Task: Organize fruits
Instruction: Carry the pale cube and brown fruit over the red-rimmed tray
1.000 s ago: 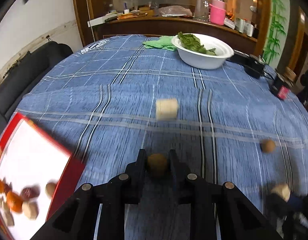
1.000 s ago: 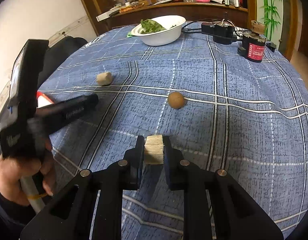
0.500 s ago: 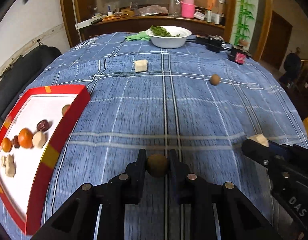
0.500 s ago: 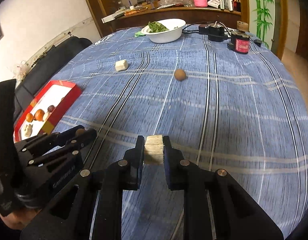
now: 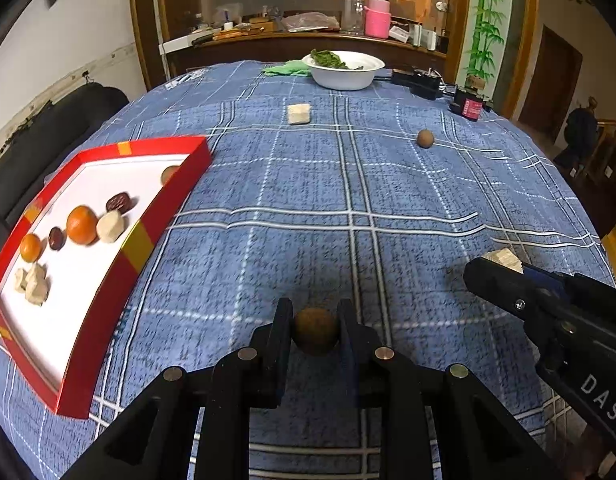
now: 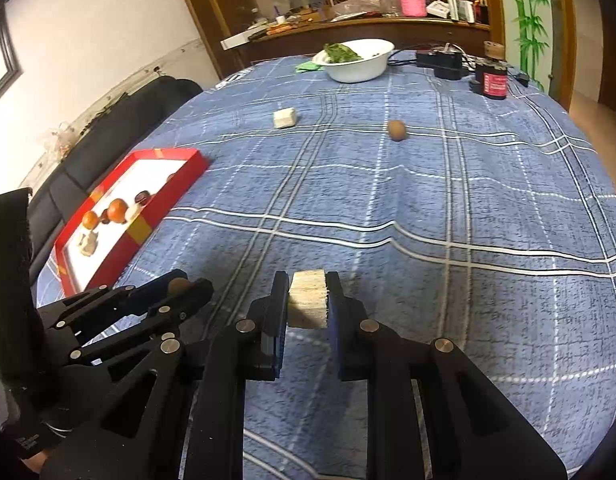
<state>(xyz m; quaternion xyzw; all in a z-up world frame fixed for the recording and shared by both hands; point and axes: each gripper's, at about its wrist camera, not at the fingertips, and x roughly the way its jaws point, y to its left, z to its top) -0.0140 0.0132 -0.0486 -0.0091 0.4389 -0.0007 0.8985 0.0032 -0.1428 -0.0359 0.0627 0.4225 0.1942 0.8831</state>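
At the left edge of the desk [image 5: 387,184] lies the red tray [image 5: 108,312] with several fruits, then the left gripper [image 5: 315,320] has its jaws clenched on a brown round fruit [image 5: 315,330], and the right gripper [image 6: 307,300] grasps a pale cube [image 6: 306,298] above the near edge.

Two small brown round fruits are outside the red tray [image 5: 108,304]: one [image 5: 315,330] held, one [image 5: 425,138] on the blue cloth. Two pale cubes are also outside it: one [image 6: 306,298] held, one [image 5: 298,113] on the cloth. Inside the tray lie two oranges [image 5: 81,225], two dark dates [image 5: 118,201], several pale chunks [image 5: 32,284] and one part-hidden brown fruit [image 5: 168,173]. One white bowl [image 5: 343,76] stands beyond.
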